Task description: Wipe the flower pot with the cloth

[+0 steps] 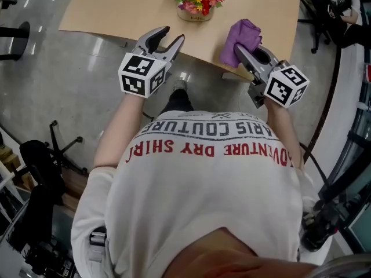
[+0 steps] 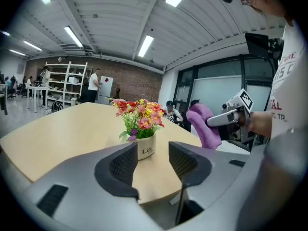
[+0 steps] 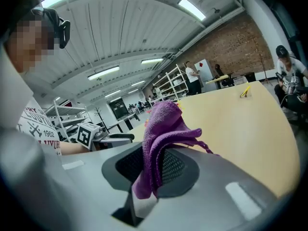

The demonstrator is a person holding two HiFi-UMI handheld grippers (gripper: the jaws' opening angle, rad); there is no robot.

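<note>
Evidently the approach was in hand: the pot (image 1: 195,11) sat untouched near the desk's (image 1: 116,4) front edge. The left hand-held gripper (image 1: 173,35) held its jaws apart, empty; the right hand-held gripper (image 1: 248,52) clamped the cloth (image 1: 239,33). Next, likely, steadying the pot and bringing the cloth against it.

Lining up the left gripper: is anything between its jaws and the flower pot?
No. The left gripper view shows only bare tabletop between the open left gripper and the flower pot.
</note>
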